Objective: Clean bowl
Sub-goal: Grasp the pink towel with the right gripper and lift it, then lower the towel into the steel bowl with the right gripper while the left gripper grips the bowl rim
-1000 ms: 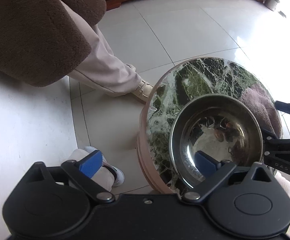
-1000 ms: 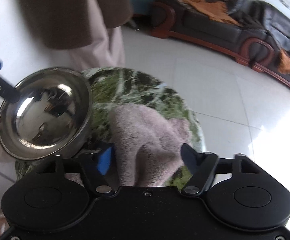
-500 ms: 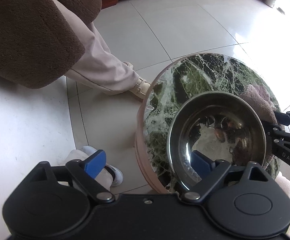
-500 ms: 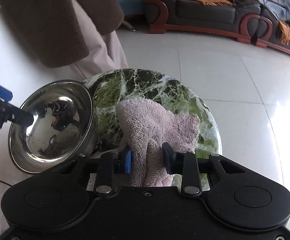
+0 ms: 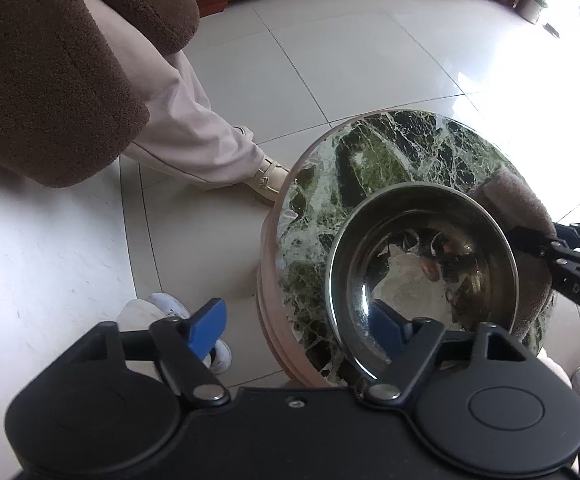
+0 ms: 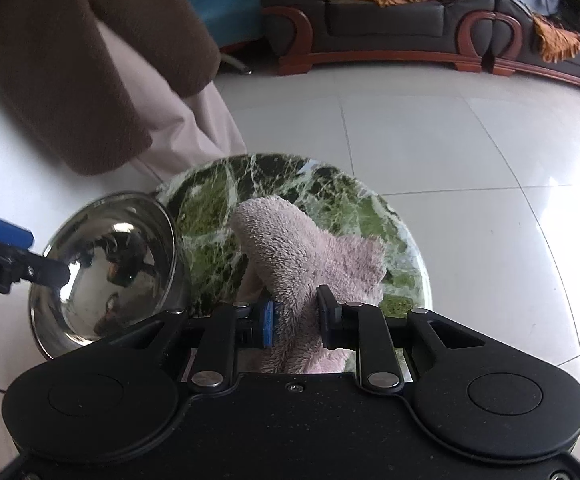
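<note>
At lower centre of the right wrist view, the right gripper [image 6: 294, 322], wide apart a second ago, is closing its fingers on the pink towel [image 6: 313, 248], while the left gripper [image 5: 297, 320] narrows astride the rim of the steel bowl [image 5: 421, 280] on the round marble counter [image 5: 369, 152], wiping ready to begin.

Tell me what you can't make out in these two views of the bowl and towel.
1. Left wrist view: the left gripper, jaws closing astride the bowl rim, hides the rim's near part; contact unclear.
2. Both views: reflections in the bowl mask any dirt.
3. Right wrist view: the right gripper, jaws closing on the towel, hides its lower end.
4. Both views: the table top hides its base.
</note>
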